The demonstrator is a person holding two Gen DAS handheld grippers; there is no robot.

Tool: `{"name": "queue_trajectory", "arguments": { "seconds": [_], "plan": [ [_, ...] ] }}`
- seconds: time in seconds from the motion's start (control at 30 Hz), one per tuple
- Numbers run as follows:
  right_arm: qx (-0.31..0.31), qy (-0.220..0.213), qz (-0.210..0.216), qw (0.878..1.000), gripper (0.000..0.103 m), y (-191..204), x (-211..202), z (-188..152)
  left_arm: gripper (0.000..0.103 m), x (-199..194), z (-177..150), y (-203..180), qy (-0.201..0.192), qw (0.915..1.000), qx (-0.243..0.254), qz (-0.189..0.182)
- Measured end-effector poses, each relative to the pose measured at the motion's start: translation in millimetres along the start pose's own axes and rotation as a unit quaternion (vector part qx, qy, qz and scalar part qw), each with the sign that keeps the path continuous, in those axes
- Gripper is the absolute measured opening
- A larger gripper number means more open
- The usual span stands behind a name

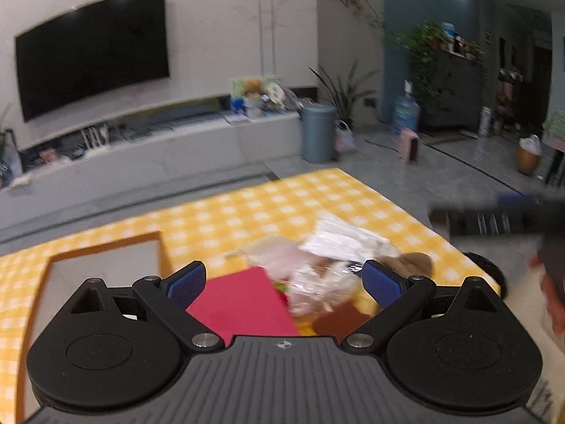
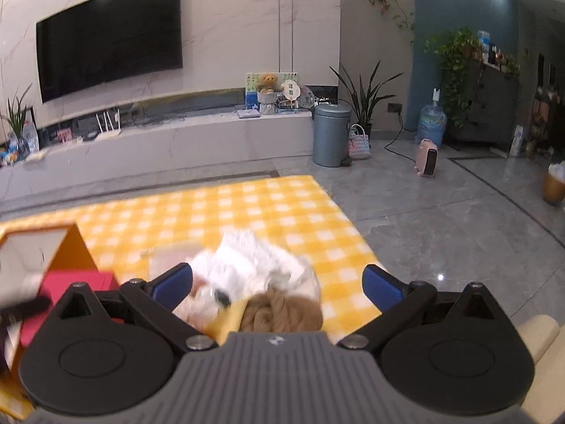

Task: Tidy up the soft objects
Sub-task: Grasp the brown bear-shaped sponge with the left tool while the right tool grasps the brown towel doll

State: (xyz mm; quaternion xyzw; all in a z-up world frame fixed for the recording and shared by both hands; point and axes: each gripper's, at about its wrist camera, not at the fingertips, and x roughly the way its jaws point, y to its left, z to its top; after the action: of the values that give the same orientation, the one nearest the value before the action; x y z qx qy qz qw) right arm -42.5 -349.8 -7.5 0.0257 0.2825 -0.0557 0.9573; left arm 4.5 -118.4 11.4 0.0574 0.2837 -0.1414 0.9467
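The left hand-held gripper point(image 1: 284, 284) is hovering with its blue-padded fingers point(image 1: 187, 284) spread wide and nothing between them, above a heap of soft objects lying on the desk, which is wearing a yellow checked cloth point(image 1: 247, 208). In the lower middle of the left wrist view, a red cloth point(image 1: 243, 304) is lying just beside a crumpled clear plastic bag point(image 1: 317, 286), with a white cloth point(image 1: 339, 238) behind it and a brown knitted piece point(image 1: 411, 263) to the right. An orange-rimmed box point(image 1: 106, 247) is sitting at the lower left. The right hand-held gripper point(image 2: 279, 284) is likewise gaping and empty, hanging over the white cloth point(image 2: 254, 261) and the brown knitted piece point(image 2: 282, 312) at the lower centre of its view; its blurred body is showing at the right edge of the left view.
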Motion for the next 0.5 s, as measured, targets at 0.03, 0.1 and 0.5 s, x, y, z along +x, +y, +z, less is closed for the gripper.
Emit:
{"name": "queue_trajectory", "arguments": {
  "seconds": [0.03,0.1,0.5],
  "plan": [
    [0.002,0.001,-0.002,1.000,0.100,-3,3,11,0.103,3,1,-4,0.007,1.0000,0.000,-0.007],
    [0.000,0.005,-0.019,1.000,0.101,-7,10,24,0.103,10,4,-12,0.019,0.9995,-0.001,-0.024],
    [0.036,0.066,-0.020,0.997,0.100,-29,67,-33,0.103,72,-1,-53,0.157,0.9804,-0.016,-0.118]
  ]
}}
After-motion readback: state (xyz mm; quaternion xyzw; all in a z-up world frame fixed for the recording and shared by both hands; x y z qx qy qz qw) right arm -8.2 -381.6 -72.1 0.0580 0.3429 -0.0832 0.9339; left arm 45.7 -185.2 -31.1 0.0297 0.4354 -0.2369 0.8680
